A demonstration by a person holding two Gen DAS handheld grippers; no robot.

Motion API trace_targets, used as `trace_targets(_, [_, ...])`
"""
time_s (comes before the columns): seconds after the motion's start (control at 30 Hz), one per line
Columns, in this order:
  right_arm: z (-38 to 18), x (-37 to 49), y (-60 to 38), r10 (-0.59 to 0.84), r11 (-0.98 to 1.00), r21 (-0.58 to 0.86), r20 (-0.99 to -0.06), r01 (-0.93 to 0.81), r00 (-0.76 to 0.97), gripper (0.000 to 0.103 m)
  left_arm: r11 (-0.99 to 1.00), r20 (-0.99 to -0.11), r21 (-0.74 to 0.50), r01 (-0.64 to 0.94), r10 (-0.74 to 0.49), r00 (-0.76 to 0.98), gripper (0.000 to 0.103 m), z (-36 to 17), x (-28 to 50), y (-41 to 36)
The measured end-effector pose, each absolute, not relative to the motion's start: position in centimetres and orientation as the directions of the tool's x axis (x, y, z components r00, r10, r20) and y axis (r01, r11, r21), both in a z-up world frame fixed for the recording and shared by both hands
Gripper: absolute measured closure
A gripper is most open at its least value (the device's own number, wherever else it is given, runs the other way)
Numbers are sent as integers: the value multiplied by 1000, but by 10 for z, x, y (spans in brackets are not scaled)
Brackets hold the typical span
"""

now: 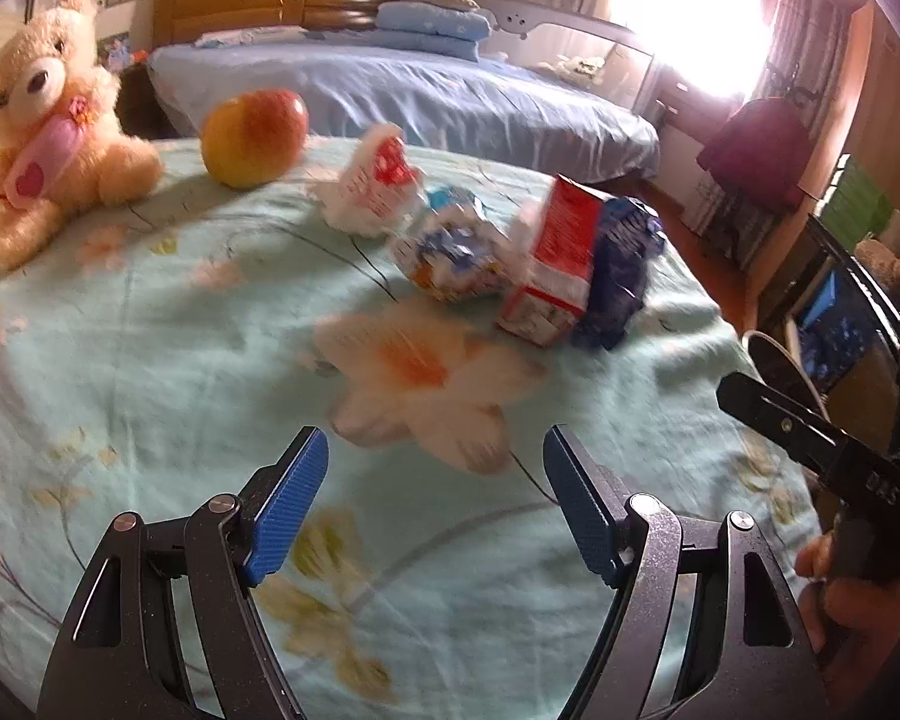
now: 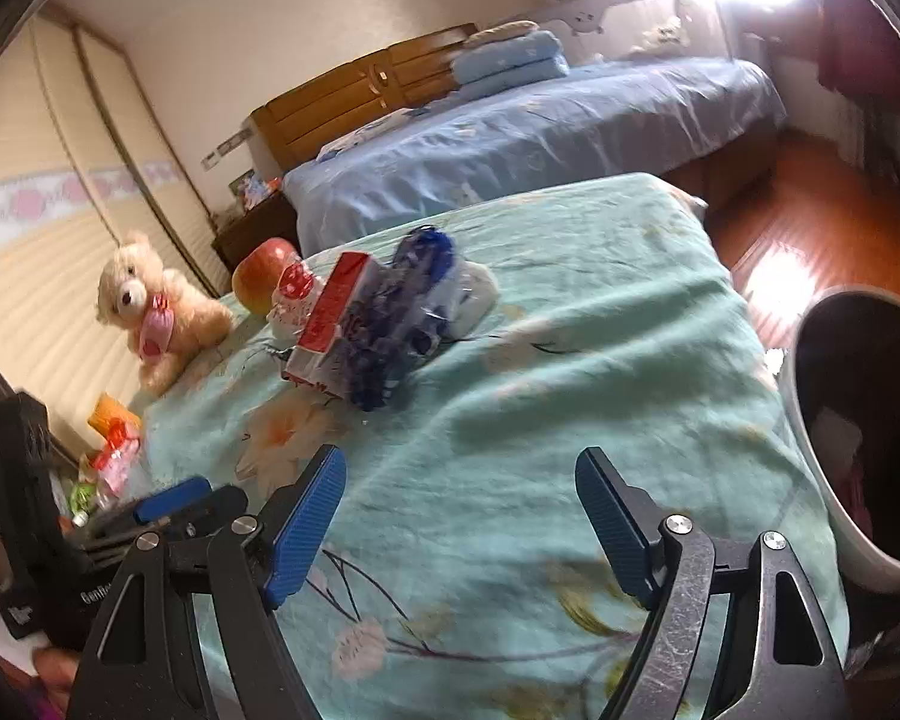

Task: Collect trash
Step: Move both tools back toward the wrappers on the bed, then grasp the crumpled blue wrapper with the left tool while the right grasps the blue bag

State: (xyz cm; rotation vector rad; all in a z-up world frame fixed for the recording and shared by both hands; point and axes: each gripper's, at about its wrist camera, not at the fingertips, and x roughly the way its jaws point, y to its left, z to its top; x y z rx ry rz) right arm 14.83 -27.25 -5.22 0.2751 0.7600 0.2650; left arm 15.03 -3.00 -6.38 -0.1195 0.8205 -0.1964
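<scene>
Trash lies in a cluster on the teal floral blanket [image 1: 168,330]: a red and white carton [image 1: 555,261], a dark blue wrapper [image 1: 618,267], a blue and white crumpled packet [image 1: 450,252] and a white and red wrapper [image 1: 375,180]. The carton [image 2: 330,315] and blue wrapper [image 2: 396,324] also show in the right wrist view. My left gripper [image 1: 435,450] is open and empty, short of the cluster. My right gripper [image 2: 459,471] is open and empty, over the blanket in front of the cluster. A white bin with a dark inside [image 2: 810,420] stands to its right.
A teddy bear [image 1: 48,126] and an apple [image 1: 252,135] sit at the blanket's far left. A blue bed [image 1: 402,96] lies behind. Small packets [image 2: 114,438] lie by the blanket's left edge. Wooden floor [image 2: 810,222] is to the right.
</scene>
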Motion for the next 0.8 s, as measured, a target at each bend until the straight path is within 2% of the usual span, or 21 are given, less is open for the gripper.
trace_targets(0.3, [-48, 173, -254, 365, 917, 367, -620, -155, 694, 34, 979, -702, -167, 114, -199, 684, 27, -59, 186, -11])
trace_targets(0.63, [-59, 210, -243, 391, 905, 398, -633, -152, 668, 48, 960, -717, -131, 248, -265, 645, 28, -64, 235, -34])
trace_targets(0.67, [-60, 213, -244, 392, 904, 399, -634, -152, 666, 49, 958, -723, -125, 257, -265, 638, 29, -66, 240, -37])
trace_targets(0.73, [-63, 219, -244, 402, 899, 410, -636, -154, 659, 59, 954, -732, -130, 271, -277, 623, 47, -68, 246, -41])
trace_targets(0.77, [-64, 222, -244, 411, 895, 418, -636, -156, 653, 62, 951, -737, -138, 276, -285, 613, 51, -70, 250, -43])
trace_targets(0.8, [-66, 224, -244, 420, 891, 425, -637, -160, 646, 65, 950, -739, -142, 279, -289, 609, 60, -70, 250, -44])
